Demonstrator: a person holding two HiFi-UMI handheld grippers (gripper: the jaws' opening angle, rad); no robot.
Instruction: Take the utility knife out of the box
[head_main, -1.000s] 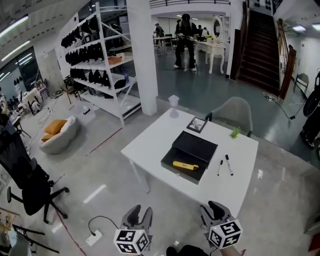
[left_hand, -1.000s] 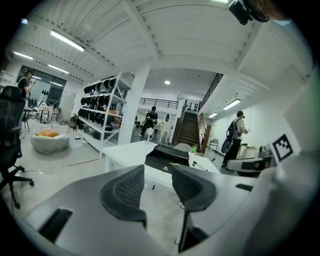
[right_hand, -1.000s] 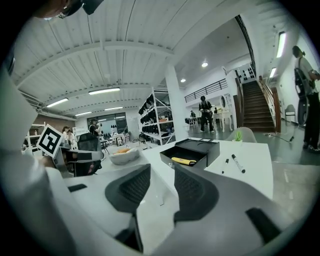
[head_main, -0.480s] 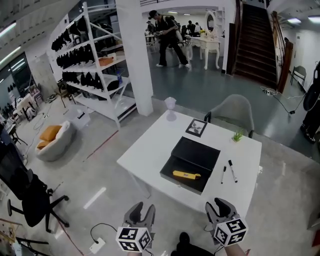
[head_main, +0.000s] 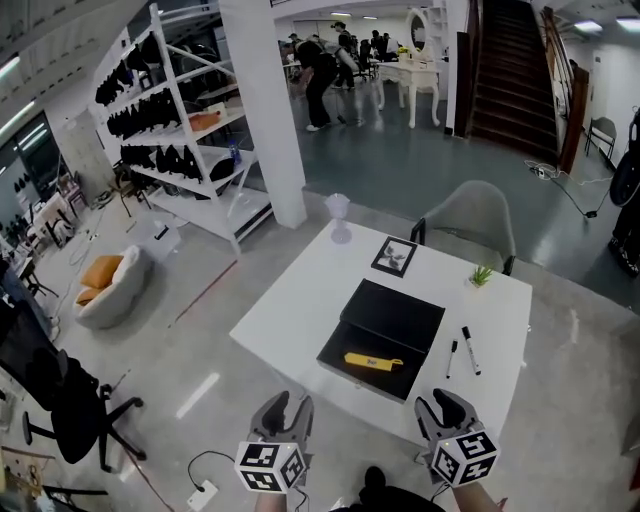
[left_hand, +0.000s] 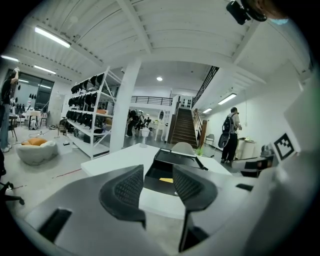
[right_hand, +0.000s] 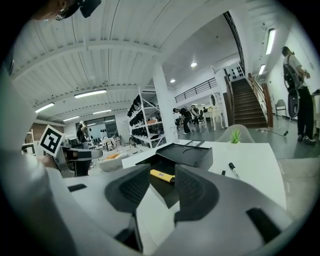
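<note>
Hovers short of the white table (head_main: 300, 300) with left gripper (head_main: 285, 402) and right gripper (head_main: 443, 404), jaws of both spread and empty, presumably readied for grabbing. Leaves the yellow utility knife (head_main: 372, 360) lying flat inside the open black box (head_main: 340, 350), well apart from both.

white table (head_main: 300, 290) on grey floor (head_main: 180, 340); white shelving (head_main: 170, 130) left; dark staircase (head_main: 510, 70) behind

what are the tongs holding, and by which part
Nothing: left tongs and right tongs are open and empty; the utility knife lies in the box.
</note>
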